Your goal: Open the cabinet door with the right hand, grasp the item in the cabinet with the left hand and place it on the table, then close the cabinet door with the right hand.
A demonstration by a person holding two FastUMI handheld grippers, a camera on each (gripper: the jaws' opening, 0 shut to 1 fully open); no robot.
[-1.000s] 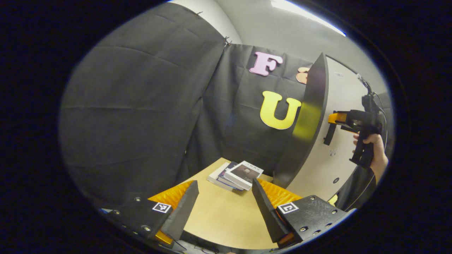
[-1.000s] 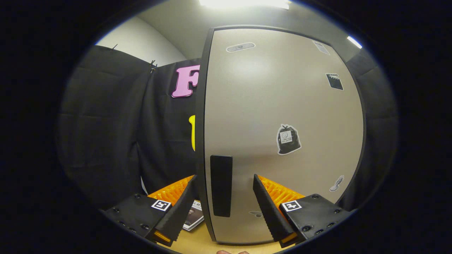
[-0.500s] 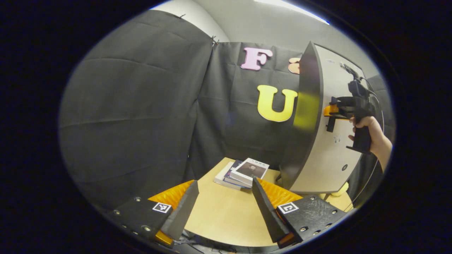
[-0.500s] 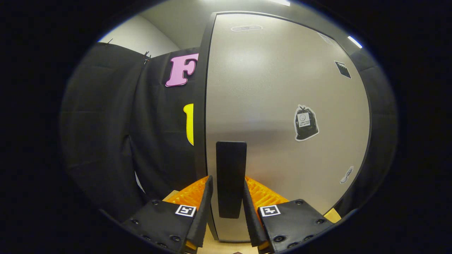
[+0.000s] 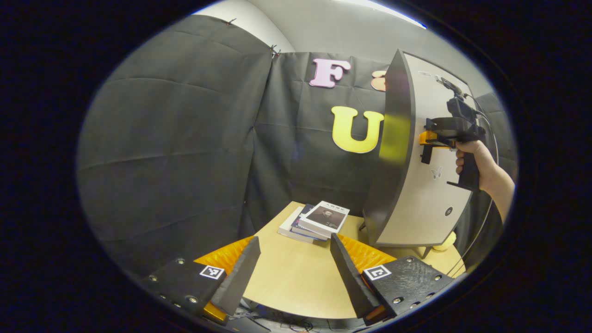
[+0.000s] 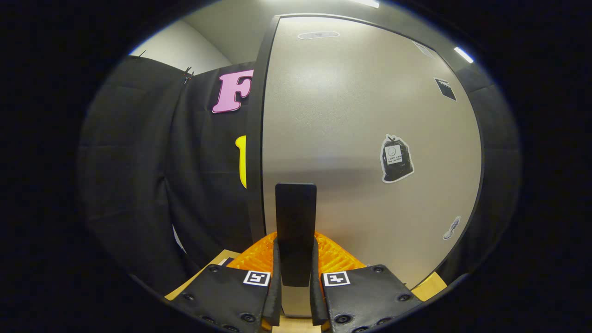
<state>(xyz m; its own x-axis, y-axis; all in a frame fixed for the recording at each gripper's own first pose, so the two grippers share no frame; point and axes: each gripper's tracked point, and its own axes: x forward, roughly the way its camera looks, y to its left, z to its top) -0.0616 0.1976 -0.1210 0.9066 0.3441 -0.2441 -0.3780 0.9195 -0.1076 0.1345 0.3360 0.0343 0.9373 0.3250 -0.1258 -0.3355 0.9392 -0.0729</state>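
Observation:
The cabinet (image 5: pixel 393 152) stands at the table's right end, its pale door (image 6: pixel 360 138) flush with the dark side panel. A black upright handle (image 6: pixel 296 222) sits near the door's left edge. My right gripper (image 6: pixel 295 277) is shut on that handle, one finger pressing each side. In the left gripper view the right gripper (image 5: pixel 428 138) sits against the door, held by a hand (image 5: pixel 471 155). My left gripper (image 5: pixel 293 268) hangs open over the wooden table (image 5: pixel 291 286), holding nothing. The cabinet's inside is hidden.
A small stack of books (image 5: pixel 314 219) lies at the table's far side, left of the cabinet. A yellowish object (image 5: pixel 446 240) peeks out by the cabinet's foot. Stickers (image 6: pixel 395 159) dot the door. Black cloth walls stand behind and to the left.
My right gripper went from open around the handle to shut on it. The left gripper's view drifted a little; it stays open over the table.

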